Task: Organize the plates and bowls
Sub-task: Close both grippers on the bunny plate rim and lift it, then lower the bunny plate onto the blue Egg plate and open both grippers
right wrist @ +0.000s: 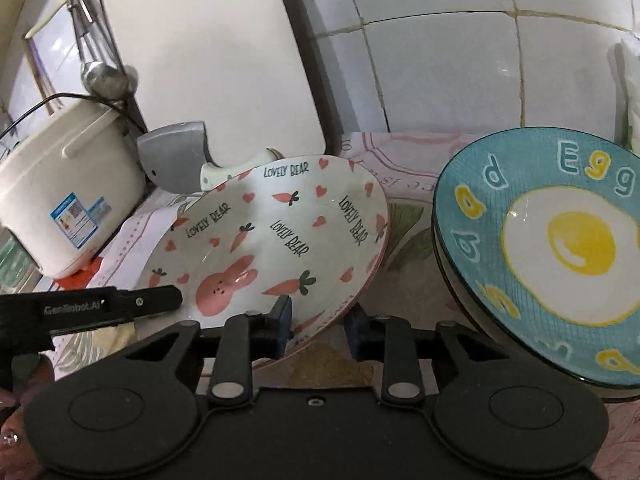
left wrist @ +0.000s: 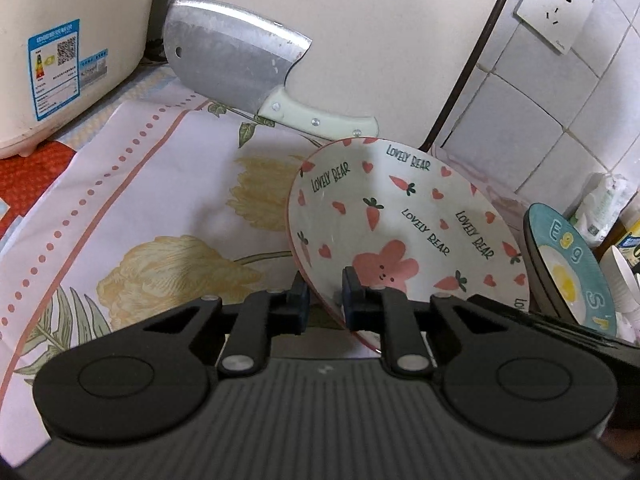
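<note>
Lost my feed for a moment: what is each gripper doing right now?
Left gripper: shut on the rim of the rabbit bowl.
Right gripper: shut on the same bowl's rim.

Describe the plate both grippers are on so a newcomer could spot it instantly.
On the floral tablecloth, in front of the cleaver, sits the white plate, tilted, its rim pinched by both grippers. Unlike the teal egg plate beside it, it carries pink rabbits, carrots and "LOVELY BEAR".

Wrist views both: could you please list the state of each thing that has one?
White rabbit-and-carrot ceramic bowl: tilted, rim gripped by both claws.
Left claw: shut on the bowl rim.
Right claw: closed around the bowl rim.
Teal fried-egg ceramic plate: tilted, ungripped.
Steel cleaver: propped against the wall.
</note>
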The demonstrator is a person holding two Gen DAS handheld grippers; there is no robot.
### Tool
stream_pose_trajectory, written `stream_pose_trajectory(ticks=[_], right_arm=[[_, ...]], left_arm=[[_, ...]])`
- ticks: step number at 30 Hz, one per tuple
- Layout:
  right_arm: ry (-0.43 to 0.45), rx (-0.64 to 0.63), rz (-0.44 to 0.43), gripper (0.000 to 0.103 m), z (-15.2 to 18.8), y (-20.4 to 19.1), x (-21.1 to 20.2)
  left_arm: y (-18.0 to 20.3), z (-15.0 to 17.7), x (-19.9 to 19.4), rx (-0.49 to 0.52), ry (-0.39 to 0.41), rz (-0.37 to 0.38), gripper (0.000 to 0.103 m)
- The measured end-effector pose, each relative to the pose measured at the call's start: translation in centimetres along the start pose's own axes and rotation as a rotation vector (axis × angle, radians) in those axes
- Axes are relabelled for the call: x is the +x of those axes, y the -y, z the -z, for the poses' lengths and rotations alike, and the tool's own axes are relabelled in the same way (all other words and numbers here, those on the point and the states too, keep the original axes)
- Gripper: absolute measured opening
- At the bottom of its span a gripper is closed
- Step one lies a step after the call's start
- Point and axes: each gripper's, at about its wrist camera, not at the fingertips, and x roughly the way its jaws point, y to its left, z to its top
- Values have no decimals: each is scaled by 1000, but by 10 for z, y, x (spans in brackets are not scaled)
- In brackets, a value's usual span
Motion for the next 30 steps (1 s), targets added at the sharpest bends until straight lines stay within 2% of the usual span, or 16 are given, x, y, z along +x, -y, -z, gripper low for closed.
stream_pose_trajectory(ticks=[2,5,8,14,18,22,30], right_arm=[[-18,-1,-16,33,0,0,-3],[-27,4,-31,33,4,4,-15],[-37,3,-41,33,5,3,-28],[-6,-23,-62,33,10,-6,-71],[9,-3,-92,33,4,-3,-106],[50,-12,-96,33,4,-1,-138],[109,-9,-74,33,-5,22,-183]], left_arm=[[6,4,-6,20,2,-27,15],[9,8,-16,31,-11,-26,15],[19,16,-34,44,10,-56,16],[35,23,-79,65,37,-73,17],[49,19,-112,101,14,-22,17],[72,16,-137,153,41,2,17],[118,10,-152,202,76,67,17]])
